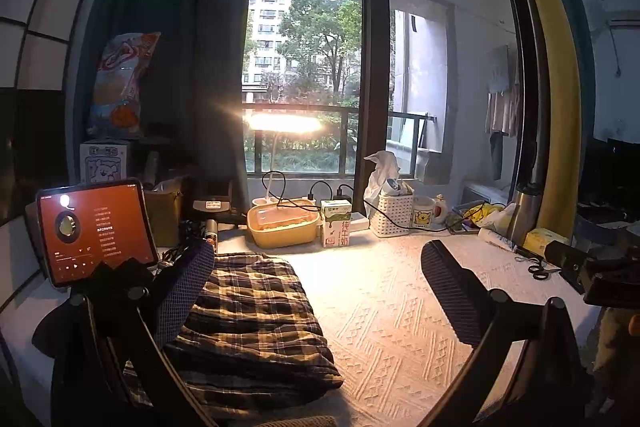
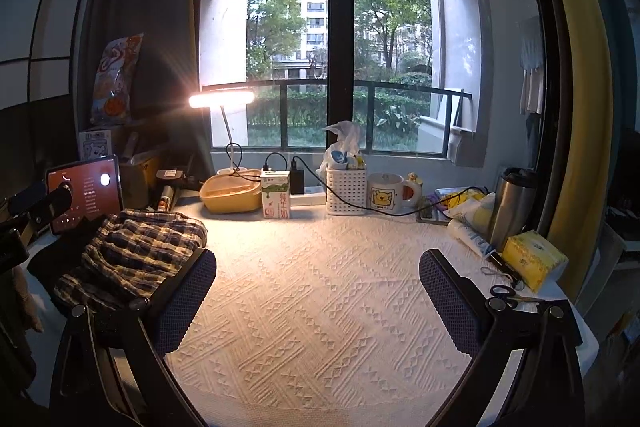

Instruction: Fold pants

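The plaid pants (image 1: 252, 319) lie folded in a thick bundle on the white textured cloth (image 1: 400, 307) at the table's left side. My left gripper (image 1: 320, 287) is open and empty; its left finger (image 1: 184, 291) hangs over the bundle's left edge. In the right wrist view the pants (image 2: 132, 251) sit at the far left, behind the left finger (image 2: 184, 299). My right gripper (image 2: 320, 299) is open and empty above the bare cloth (image 2: 320, 307). The left gripper's body (image 2: 40, 207) shows at the left edge.
A lit tablet (image 1: 96, 231) stands left of the pants. Along the back are a yellow tub (image 1: 282, 225), milk carton (image 1: 336, 223), white basket (image 1: 390, 213), mug (image 1: 424, 213) and desk lamp (image 1: 284, 123). Scissors (image 2: 506, 293), tissue pack (image 2: 534, 259) and steel flask (image 2: 510, 207) are at the right.
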{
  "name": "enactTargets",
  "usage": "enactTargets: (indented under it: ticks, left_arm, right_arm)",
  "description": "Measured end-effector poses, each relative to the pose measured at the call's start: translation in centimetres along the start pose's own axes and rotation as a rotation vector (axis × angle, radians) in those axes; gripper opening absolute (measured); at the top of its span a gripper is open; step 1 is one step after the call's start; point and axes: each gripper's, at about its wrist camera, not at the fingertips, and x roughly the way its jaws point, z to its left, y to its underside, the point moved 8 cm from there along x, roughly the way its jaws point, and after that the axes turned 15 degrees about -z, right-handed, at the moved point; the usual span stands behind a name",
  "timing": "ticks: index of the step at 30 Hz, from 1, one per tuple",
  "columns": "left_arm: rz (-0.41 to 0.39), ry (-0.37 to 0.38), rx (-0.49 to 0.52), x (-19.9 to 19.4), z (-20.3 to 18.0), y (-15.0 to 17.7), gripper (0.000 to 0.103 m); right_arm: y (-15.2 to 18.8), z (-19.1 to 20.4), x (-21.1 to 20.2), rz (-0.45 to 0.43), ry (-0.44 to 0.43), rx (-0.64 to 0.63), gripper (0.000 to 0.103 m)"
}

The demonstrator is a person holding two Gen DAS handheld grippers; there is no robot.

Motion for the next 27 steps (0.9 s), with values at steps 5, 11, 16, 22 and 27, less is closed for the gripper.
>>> enactTargets:
  ticks: [5,11,16,22,27]
  left_arm:
    - [-0.001,0.0,0.0,-0.03,0.03,-0.02,0.102]
    - [-0.001,0.0,0.0,-0.04,-0.02,-0.08,0.102]
    - [0.001,0.002,-0.005,-0.04,0.0,-0.03,0.102]
    - [0.001,0.002,-0.006,-0.14,-0.04,-0.09,0.102]
    - [0.0,0.001,-0.007,-0.23,-0.06,-0.15,0.102]
  right_arm:
    - [0.05,-0.19,0.05,-0.001,0.003,0.004,0.102]
    - [0.06,-0.21,0.07,0.001,0.0,0.0,0.102]
    - [0.05,-0.21,0.05,0.001,0.001,0.0,0.102]
    - [0.05,-0.19,0.07,0.001,-0.001,-0.001,0.102]
    - [0.07,-0.15,0.1,0.002,-0.001,-0.004,0.102]
